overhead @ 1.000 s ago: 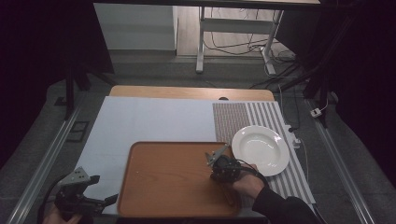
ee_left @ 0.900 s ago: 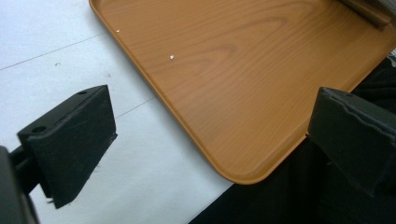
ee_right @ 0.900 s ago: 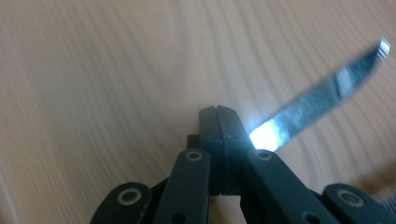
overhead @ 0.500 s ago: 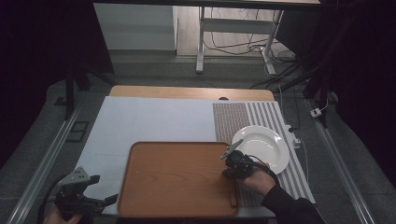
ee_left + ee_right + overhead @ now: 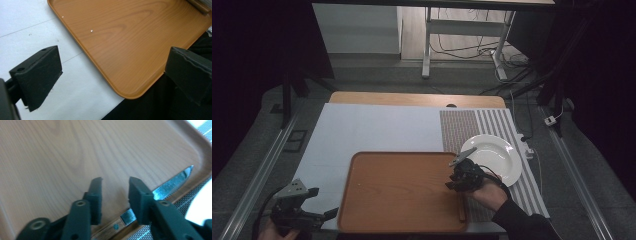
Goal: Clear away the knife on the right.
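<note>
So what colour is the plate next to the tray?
White, plain; the plate shows best in the high view.

The tray was smooth wood-grain; the knife had a shiny metal blade; the plate was glossy white.

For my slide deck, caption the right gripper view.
Open gripper above a knife lying along the wooden tray's rim.

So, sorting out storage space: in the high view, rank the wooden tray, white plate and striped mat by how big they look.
1. Wooden tray, largest.
2. Striped mat, though the tray and plate cover part of it, so this is unsure.
3. White plate, clearly smallest.
</note>
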Available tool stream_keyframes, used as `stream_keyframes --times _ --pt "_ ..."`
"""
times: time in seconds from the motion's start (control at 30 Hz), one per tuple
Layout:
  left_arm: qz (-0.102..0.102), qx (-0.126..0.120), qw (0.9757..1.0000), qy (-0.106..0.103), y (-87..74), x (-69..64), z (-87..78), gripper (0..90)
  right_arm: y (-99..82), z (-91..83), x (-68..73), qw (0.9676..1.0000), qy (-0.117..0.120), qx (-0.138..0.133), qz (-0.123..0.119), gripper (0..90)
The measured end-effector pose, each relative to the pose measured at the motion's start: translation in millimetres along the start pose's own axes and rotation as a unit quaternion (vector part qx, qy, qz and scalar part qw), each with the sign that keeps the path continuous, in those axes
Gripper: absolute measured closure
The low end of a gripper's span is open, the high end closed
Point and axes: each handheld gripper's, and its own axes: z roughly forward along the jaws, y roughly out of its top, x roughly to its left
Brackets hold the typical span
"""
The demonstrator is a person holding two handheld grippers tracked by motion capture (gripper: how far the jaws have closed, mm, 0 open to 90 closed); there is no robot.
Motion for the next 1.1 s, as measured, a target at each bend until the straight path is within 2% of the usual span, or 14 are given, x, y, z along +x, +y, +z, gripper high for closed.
stream_keyframes --times 0.2,0.47,0.77,1.1 --pt "-0.001 0.000 1.0000 0.000 0.0 0.4 -0.3 0.9 -1.1 -13.2 4.8 0.9995 -0.007 -0.030 0.004 43.3" --pt "-0.003 -0.001 1.0000 -0.001 0.0 0.5 -0.3 0.9 -7.9 -32.7 7.0 0.9970 -0.014 -0.071 0.026 25.8" --pt "-0.004 -0.001 1.0000 -0.001 -0.1 0.7 -0.4 0.8 -22.8 -46.8 11.6 0.9945 -0.020 -0.095 0.040 13.6" --pt "-0.004 -0.001 1.0000 -0.001 0.0 0.7 -0.4 0.8 -44.9 -64.5 11.8 0.9909 -0.034 -0.112 0.066 8.7"
